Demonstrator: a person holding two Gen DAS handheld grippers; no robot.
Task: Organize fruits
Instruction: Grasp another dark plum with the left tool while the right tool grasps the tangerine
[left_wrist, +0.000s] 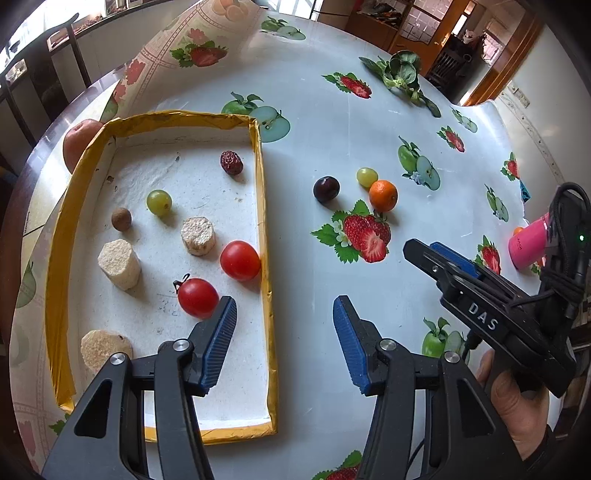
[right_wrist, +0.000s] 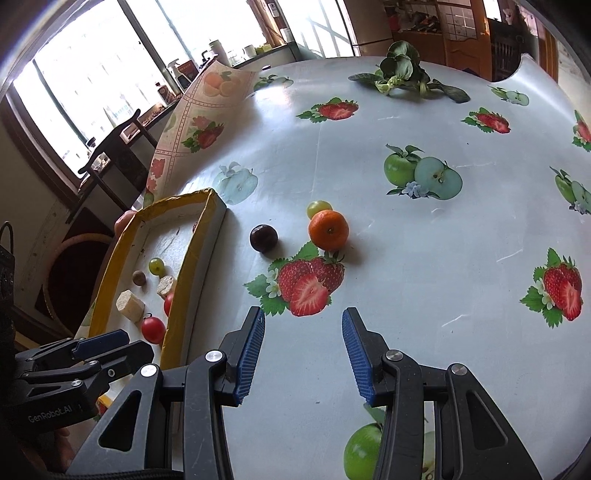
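Note:
A yellow-rimmed white tray (left_wrist: 263, 206) holds two cherry tomatoes (left_wrist: 240, 260), a green grape (left_wrist: 159, 202), a red date (left_wrist: 231, 162), a small brown fruit (left_wrist: 121, 219) and pale cut chunks (left_wrist: 198, 235). Right of it on the cloth lie a dark grape (left_wrist: 326, 189), a green grape (left_wrist: 366, 177) and a mandarin (left_wrist: 383, 195). My left gripper (left_wrist: 284, 314) hangs open and empty over the tray's right wall. My right gripper (right_wrist: 304, 321) is open and empty, short of the mandarin (right_wrist: 328, 229) and the dark grape (right_wrist: 263, 238).
A reddish apple (left_wrist: 79, 142) sits behind the tray's far left corner. Leafy greens (left_wrist: 400, 72) lie at the far side of the round table. A pink container (left_wrist: 526, 245) stands at the right edge. Chairs and a window counter lie beyond the table.

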